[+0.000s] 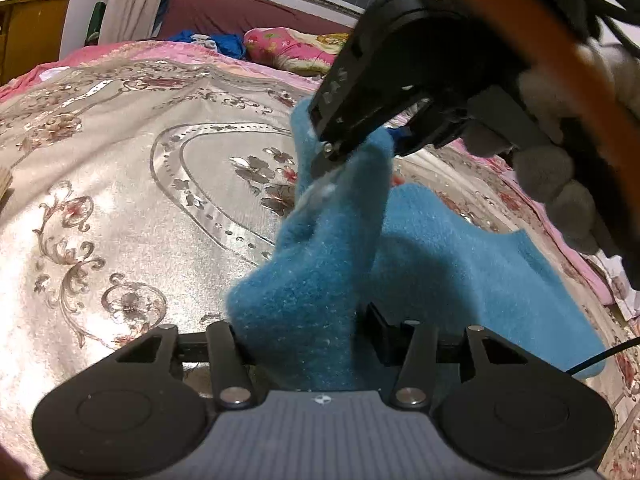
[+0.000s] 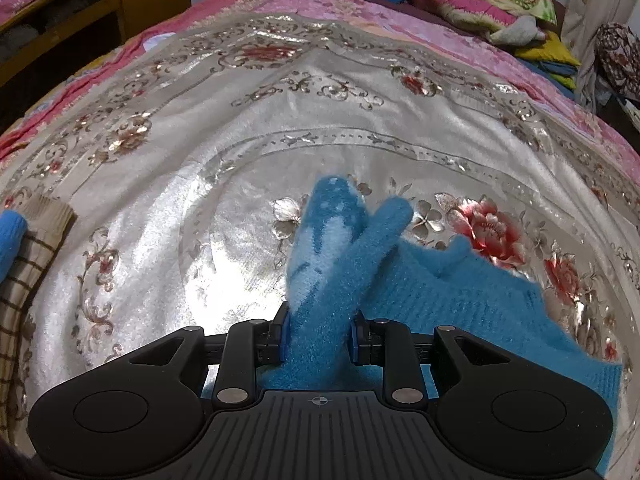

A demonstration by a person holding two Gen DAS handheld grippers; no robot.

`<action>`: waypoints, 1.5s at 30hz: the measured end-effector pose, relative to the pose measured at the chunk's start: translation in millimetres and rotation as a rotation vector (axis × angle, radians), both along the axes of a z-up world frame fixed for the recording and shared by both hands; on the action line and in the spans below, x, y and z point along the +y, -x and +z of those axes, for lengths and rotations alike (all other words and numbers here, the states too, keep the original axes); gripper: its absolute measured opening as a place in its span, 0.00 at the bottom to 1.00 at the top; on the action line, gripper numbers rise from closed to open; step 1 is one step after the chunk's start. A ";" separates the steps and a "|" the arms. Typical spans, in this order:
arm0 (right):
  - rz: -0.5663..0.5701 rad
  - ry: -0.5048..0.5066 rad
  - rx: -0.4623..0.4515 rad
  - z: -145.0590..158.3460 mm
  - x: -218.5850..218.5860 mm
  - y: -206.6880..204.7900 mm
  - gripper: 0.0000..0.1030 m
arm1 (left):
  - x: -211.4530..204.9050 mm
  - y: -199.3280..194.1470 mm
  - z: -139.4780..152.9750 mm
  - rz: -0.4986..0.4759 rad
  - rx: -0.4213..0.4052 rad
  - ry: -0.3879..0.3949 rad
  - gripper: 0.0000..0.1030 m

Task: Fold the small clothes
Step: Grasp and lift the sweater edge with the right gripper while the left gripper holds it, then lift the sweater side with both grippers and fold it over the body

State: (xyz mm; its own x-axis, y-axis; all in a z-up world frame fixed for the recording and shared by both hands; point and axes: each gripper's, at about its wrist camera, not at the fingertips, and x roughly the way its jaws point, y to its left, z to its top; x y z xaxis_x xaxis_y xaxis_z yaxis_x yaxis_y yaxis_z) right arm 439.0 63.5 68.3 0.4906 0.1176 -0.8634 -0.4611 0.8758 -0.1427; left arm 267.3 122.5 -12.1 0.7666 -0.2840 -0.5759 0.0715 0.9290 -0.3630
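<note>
Bed [image 2: 160, 208] with floral satin cover carries a blue fuzzy garment [image 2: 460, 292]. Right gripper [image 2: 318, 336] fingers clench its fold; left gripper [image 1: 304, 340] fingers clasp it; only the left view shows both grippers.

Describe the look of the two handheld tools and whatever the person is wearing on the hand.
Both tools are matte black: a ribbed grey-black nose plate with a small crosshair mark, round black discs at each side, and linkage arms with silver pivot pins. The right tool has blue pads on its fingers. In the left wrist view it shows raised lettering on one black finger, an orange body, black cables, and a fuzzy grey glove on the hand.
</note>
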 end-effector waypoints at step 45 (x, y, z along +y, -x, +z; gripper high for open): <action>0.007 -0.075 -0.050 37.7 -45.8 18.9 0.22 | -38.3 17.1 52.5 -0.063 -0.094 -0.073 0.28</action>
State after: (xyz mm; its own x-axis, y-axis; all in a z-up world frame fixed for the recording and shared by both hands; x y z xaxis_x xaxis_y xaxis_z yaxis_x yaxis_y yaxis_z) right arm 420.1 17.8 106.0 0.5317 0.1847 -0.8265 -0.4611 0.8818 -0.0996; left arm 250.3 84.2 40.4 0.8000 -0.2933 -0.5234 0.1614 0.9454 -0.2831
